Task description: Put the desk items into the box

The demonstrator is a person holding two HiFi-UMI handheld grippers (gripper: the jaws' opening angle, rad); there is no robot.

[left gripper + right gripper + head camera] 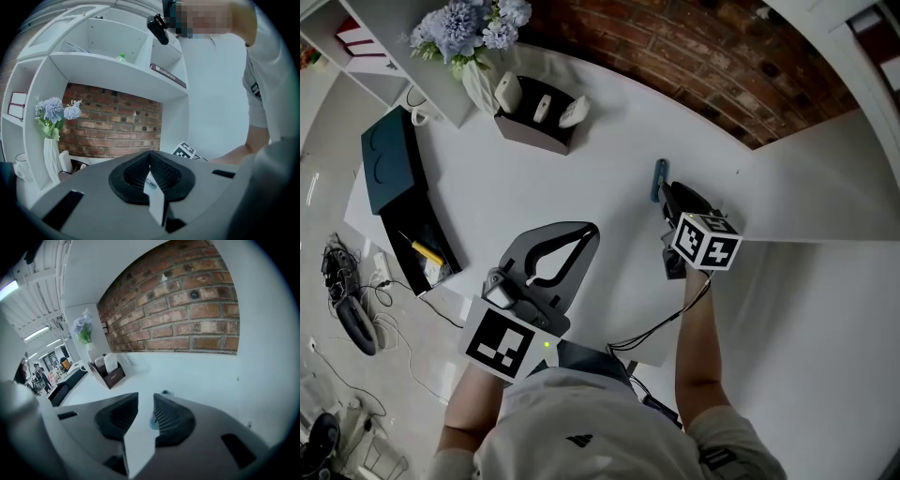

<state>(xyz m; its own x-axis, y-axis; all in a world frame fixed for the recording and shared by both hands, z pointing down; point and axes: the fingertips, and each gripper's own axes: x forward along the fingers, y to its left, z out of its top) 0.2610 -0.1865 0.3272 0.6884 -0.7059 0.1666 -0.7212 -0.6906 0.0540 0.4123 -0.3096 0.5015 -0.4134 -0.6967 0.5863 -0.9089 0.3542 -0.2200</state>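
- The right gripper [146,404] has its jaws spread. A blue pen [660,174] lies on the desk [609,122], one end down in the gap and the other poking out past the tips; the pads don't press on it.
- The left gripper [589,230] is pressed together at the tips, with nothing seen between them, and it hangs over the desk nearer the person.
- Step in hand, as I judge it: picking up the pen.
- Next move: pinch the pen across its barrel, lift, and carry it left across the desk to the open black box [403,234], well apart at the desk's left edge.
- Writing: a book spine [168,75] on the shelf and the front of the holder [534,127] carry print too small to read.
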